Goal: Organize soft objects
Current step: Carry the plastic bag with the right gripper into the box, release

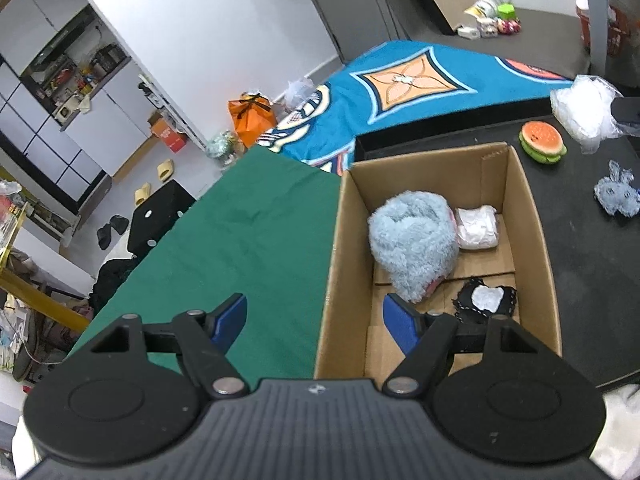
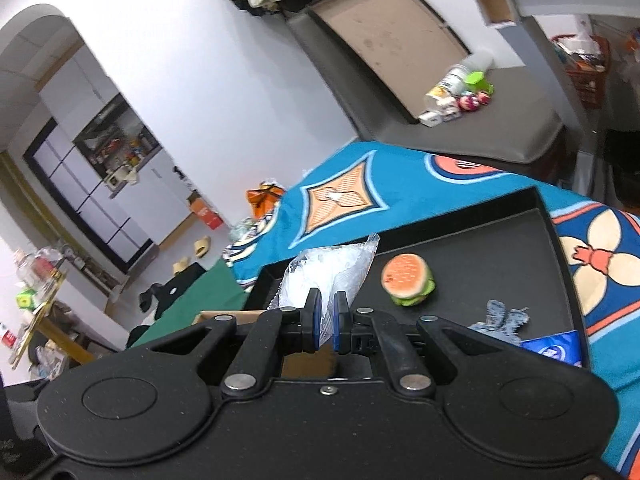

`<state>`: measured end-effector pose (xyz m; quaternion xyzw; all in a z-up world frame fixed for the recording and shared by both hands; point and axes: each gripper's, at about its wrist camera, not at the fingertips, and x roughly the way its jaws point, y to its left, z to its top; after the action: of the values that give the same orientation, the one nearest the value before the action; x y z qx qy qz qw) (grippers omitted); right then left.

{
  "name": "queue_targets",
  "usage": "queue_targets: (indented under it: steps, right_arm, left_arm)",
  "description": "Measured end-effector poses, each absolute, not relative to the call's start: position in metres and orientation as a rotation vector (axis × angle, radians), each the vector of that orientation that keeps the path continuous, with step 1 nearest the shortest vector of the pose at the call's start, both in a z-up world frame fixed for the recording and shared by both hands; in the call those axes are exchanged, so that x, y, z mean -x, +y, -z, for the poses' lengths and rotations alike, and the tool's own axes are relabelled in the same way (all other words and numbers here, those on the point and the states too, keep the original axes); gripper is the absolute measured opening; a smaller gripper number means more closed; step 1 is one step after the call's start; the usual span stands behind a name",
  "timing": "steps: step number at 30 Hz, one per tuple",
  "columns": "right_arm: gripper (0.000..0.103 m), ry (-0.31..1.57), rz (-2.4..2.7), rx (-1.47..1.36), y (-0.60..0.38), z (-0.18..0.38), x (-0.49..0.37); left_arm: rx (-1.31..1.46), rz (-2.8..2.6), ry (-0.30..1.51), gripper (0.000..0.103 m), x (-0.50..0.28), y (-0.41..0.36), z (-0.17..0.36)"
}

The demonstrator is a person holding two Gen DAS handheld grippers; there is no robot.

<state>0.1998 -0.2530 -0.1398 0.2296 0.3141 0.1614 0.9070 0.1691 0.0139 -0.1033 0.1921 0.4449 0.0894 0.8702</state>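
Observation:
An open cardboard box (image 1: 532,216) sits on the table and holds a fluffy light-blue plush (image 1: 412,240), a white wrapped bundle (image 1: 478,226) and a black lacy piece with a white centre (image 1: 486,300). My left gripper (image 1: 316,320) hangs open over the box's near left wall, nothing between its blue pads. My right gripper (image 2: 326,316) is shut on a clear crinkly plastic bag (image 2: 328,270), lifted above the black tray (image 2: 500,248). That bag (image 1: 584,108) also shows at the far right of the left wrist view. A burger-shaped toy (image 2: 408,278) and a pale blue fabric piece (image 2: 502,320) lie on the tray.
A green cloth (image 1: 248,240) covers the table left of the box, and a teal patterned blanket (image 1: 400,92) lies beyond. A blue packet (image 2: 556,346) rests at the tray's right edge. Bottles and small toys (image 1: 492,16) stand on a grey surface behind. Floor clutter lies at left.

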Motion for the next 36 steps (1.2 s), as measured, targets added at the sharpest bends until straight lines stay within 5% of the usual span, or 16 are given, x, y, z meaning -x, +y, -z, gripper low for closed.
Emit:
queue_targets:
  steps: [13,32,36]
  right_arm:
    - [0.006,0.670,-0.488,-0.435,-0.212,0.135,-0.193]
    - [0.006,0.710,-0.606,-0.334,-0.157,0.135,-0.179]
    - [0.006,0.727,-0.621,-0.311,-0.143,0.139,-0.180]
  left_arm:
    - [-0.308,-0.140,0.933,0.067,-0.157,0.038,0.107]
    - [-0.188,-0.095,1.046,0.012,-0.159,0.062,0.137]
    - [-0.179,-0.092,1.046,0.011,-0.160,0.065,0.139]
